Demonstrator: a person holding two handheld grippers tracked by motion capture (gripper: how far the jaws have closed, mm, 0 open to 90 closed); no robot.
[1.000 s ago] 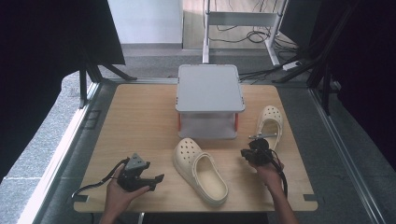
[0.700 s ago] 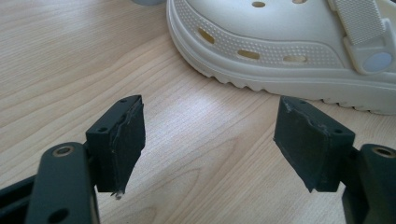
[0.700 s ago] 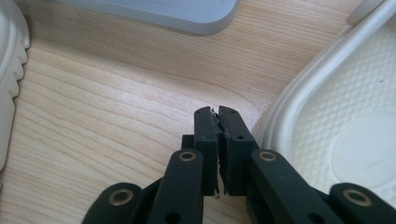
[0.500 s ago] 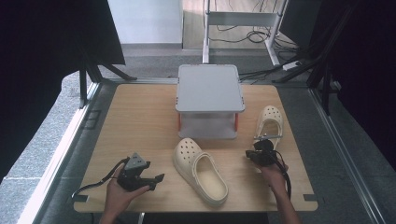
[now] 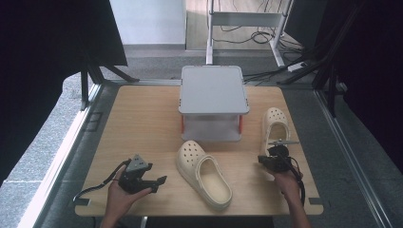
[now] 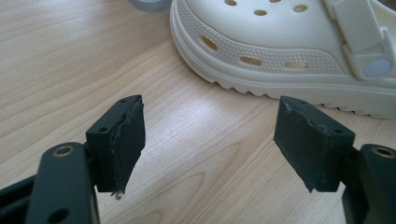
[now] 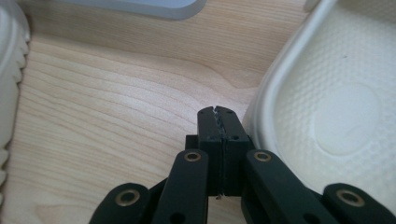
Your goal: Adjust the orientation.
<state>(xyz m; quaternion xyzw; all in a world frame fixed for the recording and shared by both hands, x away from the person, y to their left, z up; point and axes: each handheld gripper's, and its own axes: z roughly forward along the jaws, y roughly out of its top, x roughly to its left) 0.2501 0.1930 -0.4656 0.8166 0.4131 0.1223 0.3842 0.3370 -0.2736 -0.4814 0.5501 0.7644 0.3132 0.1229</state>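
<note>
High view: the left gripper (image 5: 157, 181) rests near one cream clog (image 5: 204, 173) on the worktop (image 5: 142, 123); the right gripper (image 5: 272, 156) sits at the heel of the other clog (image 5: 274, 122).

Left gripper view: jaws wide apart — empty.

Right gripper view: jaws pressed together, holding nothing, just beside the clog's heel.

I count two cream clogs (image 5: 204, 174) (image 5: 274, 124), one grey two-tier stand (image 5: 213, 89), one wooden table (image 5: 142, 123), and my two grippers (image 5: 151, 183) (image 5: 264, 160).

Left gripper (image 5: 159, 180) low over table, fingers (image 6: 119, 140) spread wide; right gripper (image 7: 217, 112) fingers pressed together, empty.
</note>
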